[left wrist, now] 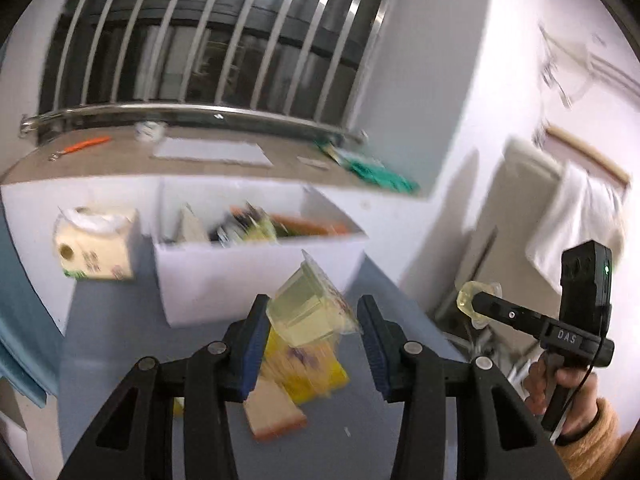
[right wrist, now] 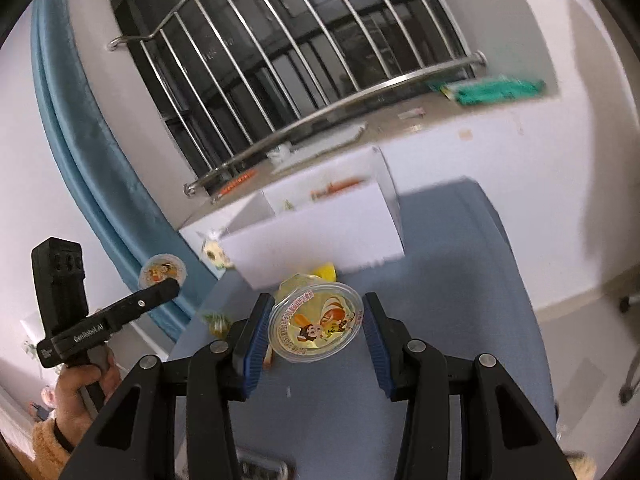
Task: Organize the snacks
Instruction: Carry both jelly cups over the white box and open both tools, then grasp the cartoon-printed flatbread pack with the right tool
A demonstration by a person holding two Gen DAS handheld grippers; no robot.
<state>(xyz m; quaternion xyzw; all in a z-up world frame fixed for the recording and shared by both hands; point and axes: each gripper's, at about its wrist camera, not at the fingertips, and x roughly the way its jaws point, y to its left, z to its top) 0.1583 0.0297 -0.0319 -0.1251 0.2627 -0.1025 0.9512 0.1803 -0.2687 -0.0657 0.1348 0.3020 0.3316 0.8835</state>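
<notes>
The left gripper (left wrist: 312,330) clamps a clear jelly cup (left wrist: 306,312) between its blue pads, above a yellow packet (left wrist: 308,372) and a wrapped cake slice (left wrist: 274,414) on the blue table (left wrist: 120,340). The right gripper (right wrist: 316,332) pinches another jelly cup (right wrist: 316,326) (cartoon lid, lettering unreadable); its body reads "DAS". Beyond stands the white box (left wrist: 256,276) of snacks, a tissue pack (left wrist: 96,248) beside it.

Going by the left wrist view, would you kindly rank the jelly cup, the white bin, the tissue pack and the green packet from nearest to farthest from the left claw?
1. Jelly cup: between the fingers of the left claw.
2. White bin: just beyond, centre.
3. Tissue pack: left of the bin.
4. Green packet: on the windowsill, far right.
</notes>
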